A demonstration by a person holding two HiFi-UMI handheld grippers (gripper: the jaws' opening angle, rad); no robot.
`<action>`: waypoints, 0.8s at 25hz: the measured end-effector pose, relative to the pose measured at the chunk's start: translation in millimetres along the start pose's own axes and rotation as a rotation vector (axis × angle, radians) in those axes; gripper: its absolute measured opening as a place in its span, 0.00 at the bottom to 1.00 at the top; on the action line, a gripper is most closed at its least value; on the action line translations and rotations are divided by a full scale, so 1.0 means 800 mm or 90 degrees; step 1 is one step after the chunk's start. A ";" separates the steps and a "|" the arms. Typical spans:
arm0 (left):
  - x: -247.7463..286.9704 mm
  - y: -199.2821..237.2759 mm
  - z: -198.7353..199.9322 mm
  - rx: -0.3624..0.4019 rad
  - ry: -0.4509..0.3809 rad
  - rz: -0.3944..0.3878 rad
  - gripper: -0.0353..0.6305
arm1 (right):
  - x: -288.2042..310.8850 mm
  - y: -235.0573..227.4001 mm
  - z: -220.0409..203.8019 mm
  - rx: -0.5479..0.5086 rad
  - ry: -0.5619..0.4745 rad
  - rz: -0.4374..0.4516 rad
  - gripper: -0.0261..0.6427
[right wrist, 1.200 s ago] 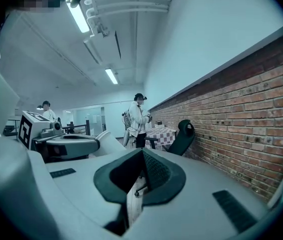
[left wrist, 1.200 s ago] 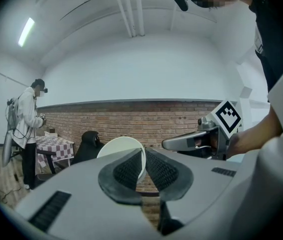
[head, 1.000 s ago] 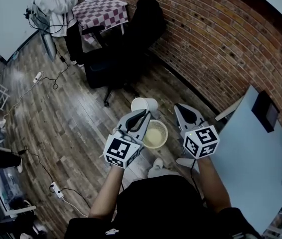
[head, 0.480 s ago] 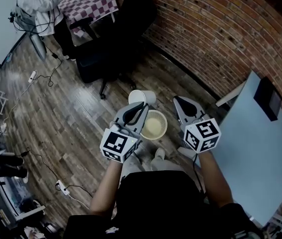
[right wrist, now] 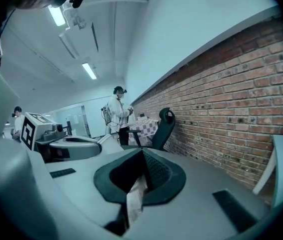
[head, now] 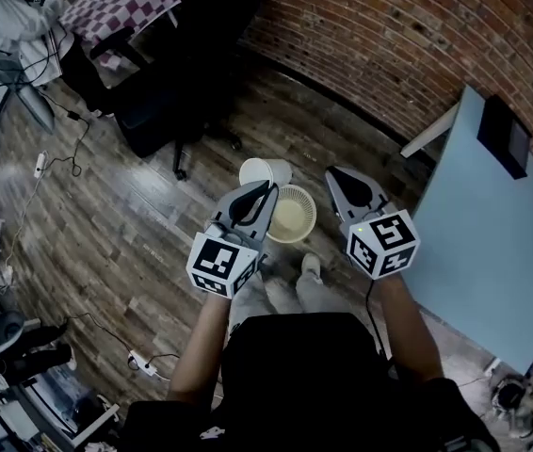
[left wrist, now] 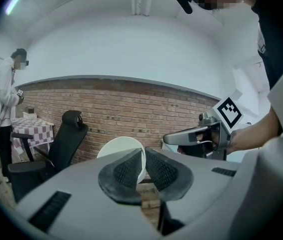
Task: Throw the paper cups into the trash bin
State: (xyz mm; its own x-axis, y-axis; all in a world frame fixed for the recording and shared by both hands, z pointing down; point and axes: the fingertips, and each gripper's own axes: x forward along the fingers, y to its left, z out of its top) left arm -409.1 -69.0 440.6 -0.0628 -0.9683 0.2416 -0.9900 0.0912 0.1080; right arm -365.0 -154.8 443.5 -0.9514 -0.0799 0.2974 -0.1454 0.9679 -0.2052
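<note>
Lower now: left gripper (head: 265, 192) pinching white paper cup (head: 259, 171), right gripper (head: 334, 173) clenched empty.

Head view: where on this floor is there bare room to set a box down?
Bare wood floor lies between the trash bin and the brick wall, and left of the left gripper toward the power strip. Around the bin it is crowded: right gripper, paper cup, shoe.

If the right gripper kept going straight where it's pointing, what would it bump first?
Probably the black office chair, just beyond the right gripper, whose jaws are shut. Nothing nearer shows, but depth is unclear; the brick wall runs alongside.
</note>
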 end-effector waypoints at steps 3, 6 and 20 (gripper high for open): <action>0.003 0.011 -0.020 -0.006 0.021 -0.033 0.10 | 0.007 0.001 -0.013 0.020 0.006 -0.035 0.05; 0.006 0.019 -0.041 -0.016 0.047 -0.070 0.10 | 0.015 0.004 -0.030 0.043 0.017 -0.071 0.05; 0.062 0.027 -0.209 -0.054 0.193 -0.214 0.10 | 0.037 -0.029 -0.156 0.147 0.065 -0.222 0.05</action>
State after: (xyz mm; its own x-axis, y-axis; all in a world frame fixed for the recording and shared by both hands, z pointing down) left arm -412.3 -75.9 616.4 0.3130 -0.8370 0.4488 -0.9343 -0.1863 0.3040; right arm -355.7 -149.9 573.5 -0.8049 -0.3571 0.4740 -0.5208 0.8079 -0.2758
